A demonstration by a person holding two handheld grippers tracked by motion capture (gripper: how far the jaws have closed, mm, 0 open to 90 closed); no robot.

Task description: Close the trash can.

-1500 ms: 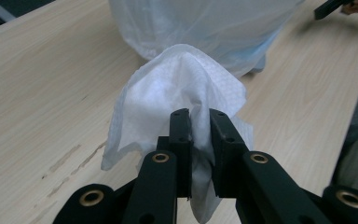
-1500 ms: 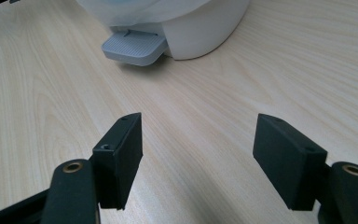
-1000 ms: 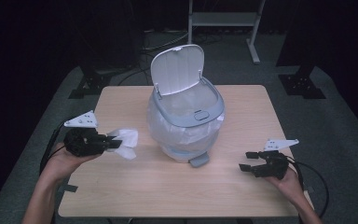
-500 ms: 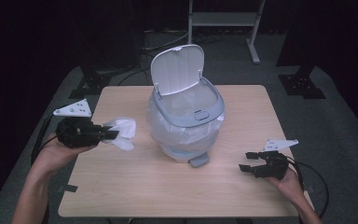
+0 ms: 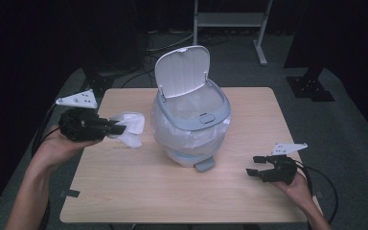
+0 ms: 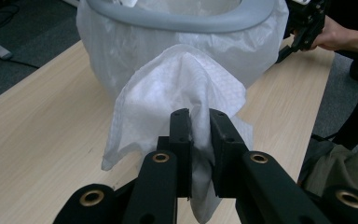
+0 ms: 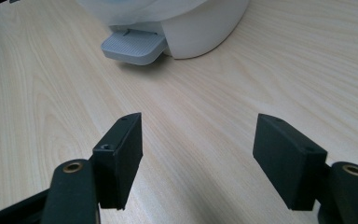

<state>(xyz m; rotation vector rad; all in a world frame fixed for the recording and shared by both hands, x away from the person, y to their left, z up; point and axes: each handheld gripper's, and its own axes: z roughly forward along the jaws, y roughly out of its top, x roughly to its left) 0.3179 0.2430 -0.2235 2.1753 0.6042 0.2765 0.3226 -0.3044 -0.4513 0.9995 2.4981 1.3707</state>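
A small white pedal bin (image 5: 191, 129) with a grey rim and a white bag liner stands mid-table, its lid (image 5: 181, 71) tipped up and open. My left gripper (image 5: 117, 129) is shut on a crumpled white paper tissue (image 5: 130, 127), held above the table just left of the bin. In the left gripper view the tissue (image 6: 177, 93) hangs from between the closed jaws, with the bin's lined wall (image 6: 182, 42) right behind it. My right gripper (image 5: 254, 166) rests low at the table's right front, open and holding nothing. The bin's grey foot pedal (image 7: 133, 46) lies ahead of its jaws.
The wooden table (image 5: 139, 191) has bare room in front of the bin and to its right. A metal shelf frame (image 5: 230, 24) and cables sit on the dark floor beyond the table's far edge. A person's forearms come in from the bottom corners.
My left gripper has lifted the tissue off the table and carried it up and toward the bin. The right gripper has stayed put.
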